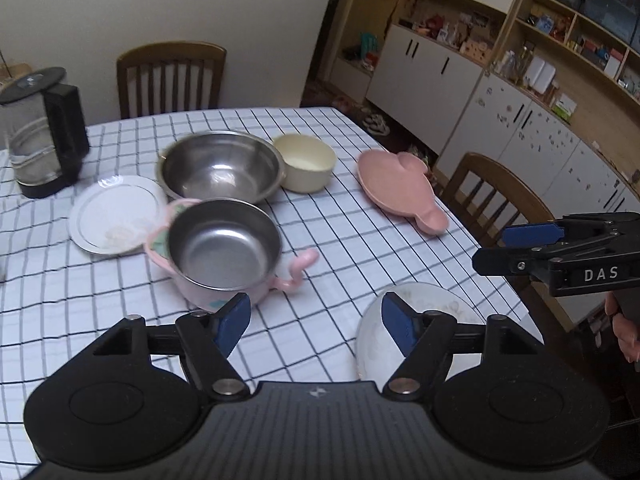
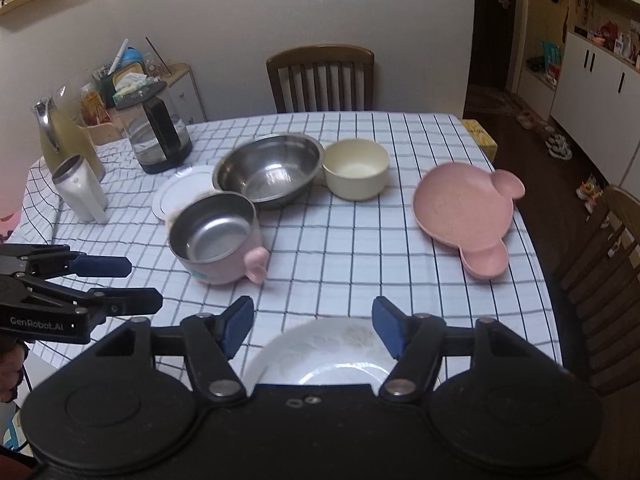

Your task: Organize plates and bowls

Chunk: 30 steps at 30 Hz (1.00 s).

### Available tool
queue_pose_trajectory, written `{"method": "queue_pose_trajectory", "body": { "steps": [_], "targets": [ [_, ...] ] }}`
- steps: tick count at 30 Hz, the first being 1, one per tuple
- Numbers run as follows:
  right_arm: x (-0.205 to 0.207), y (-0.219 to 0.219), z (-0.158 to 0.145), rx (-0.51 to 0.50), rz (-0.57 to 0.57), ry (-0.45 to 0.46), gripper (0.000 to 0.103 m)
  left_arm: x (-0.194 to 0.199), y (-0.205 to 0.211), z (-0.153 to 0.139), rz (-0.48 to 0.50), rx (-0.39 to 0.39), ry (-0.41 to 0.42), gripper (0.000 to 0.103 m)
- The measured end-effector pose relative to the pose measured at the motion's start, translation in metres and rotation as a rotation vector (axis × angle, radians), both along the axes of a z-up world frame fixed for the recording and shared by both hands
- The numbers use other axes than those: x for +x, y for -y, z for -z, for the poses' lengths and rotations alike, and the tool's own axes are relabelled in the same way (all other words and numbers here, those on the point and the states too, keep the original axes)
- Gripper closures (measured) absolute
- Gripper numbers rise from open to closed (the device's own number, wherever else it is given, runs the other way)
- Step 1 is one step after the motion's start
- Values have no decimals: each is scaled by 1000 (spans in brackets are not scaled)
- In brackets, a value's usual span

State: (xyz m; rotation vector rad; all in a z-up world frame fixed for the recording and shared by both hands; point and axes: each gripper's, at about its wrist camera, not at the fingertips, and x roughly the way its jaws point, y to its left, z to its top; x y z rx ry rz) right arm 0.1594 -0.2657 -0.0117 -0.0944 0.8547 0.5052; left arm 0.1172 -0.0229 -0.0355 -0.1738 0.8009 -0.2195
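With each hand-held gripper spread wide and empty, the near white plate overhanging the table edge could be knocked off.

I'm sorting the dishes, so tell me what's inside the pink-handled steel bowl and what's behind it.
The pink-handled steel bowl looks empty, bare metal inside. Behind it stand the larger steel bowl and a white gold-rimmed plate; the bowl hides that plate's near edge.
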Motion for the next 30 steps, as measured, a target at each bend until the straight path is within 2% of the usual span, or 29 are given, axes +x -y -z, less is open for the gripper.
{"method": "queue_pose_trajectory", "body": {
  "steps": [3,5,7,9,15,20,26,30],
  "targets": [
    [-1,-17,-12,7,-13,21,23,-7,-21,-10,-26,13,37,31],
    [-3,-30,-20,9,-23,38,17,-12,-36,-17,-53,15,63,25],
    [-6,-43,-28,10,-27,67,4,-18,-51,-24,-92,18,100,23],
    [-9,-55,-34,13,-29,100,1,-23,-66,-30,-127,27,130,22],
    [-6,-95,-42,30,-54,114,0,-23,-108,-35,-223,33,140,22],
    [10,-130,-41,10,-83,106,0,-6,-138,-27,-298,56,126,22],
    [51,-168,-37,-7,-128,68,0,21,-176,-6,-395,36,44,22],
    [93,-192,-32,-21,-167,35,0,42,-191,10,-425,18,-7,22]
  ]
}}
